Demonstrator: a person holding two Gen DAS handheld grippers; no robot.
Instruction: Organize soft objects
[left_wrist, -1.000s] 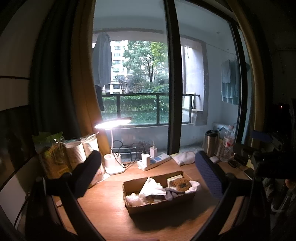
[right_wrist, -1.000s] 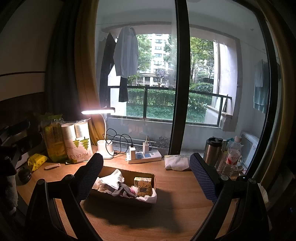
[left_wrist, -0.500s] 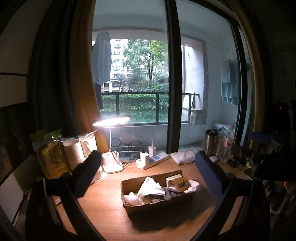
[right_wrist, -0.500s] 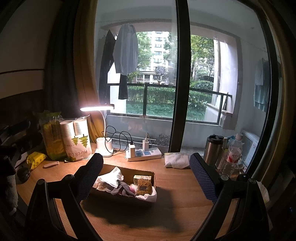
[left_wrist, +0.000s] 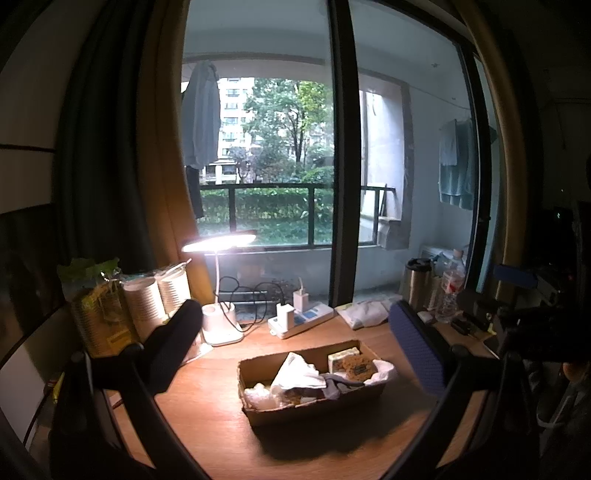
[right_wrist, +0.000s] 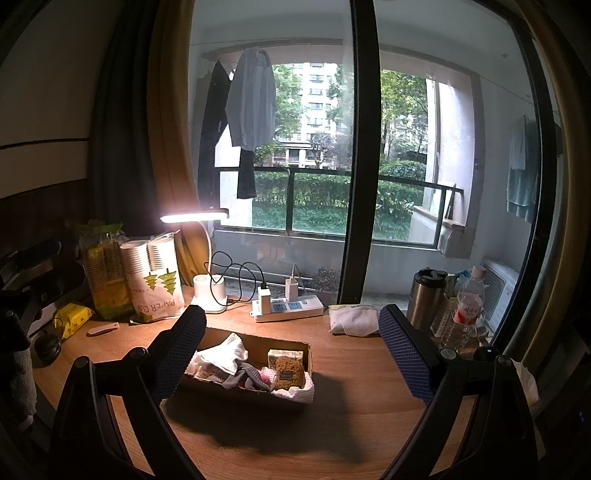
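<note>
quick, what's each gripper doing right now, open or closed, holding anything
Left gripper: open, holding nothing.
Right gripper: open, holding nothing.

Dim room; desk lamp (left_wrist: 218, 242) glares, fisheye edges bend dark.

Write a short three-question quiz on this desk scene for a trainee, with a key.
1. True or false: the cardboard box already holds a white cloth and a brown sponge.
2. Which soft item lies outside the box? A) folded white cloth B) grey sock C) sponge
3. Fill in: the left gripper and the right gripper are both ____.

Key: 1 true; 2 A; 3 open
</note>
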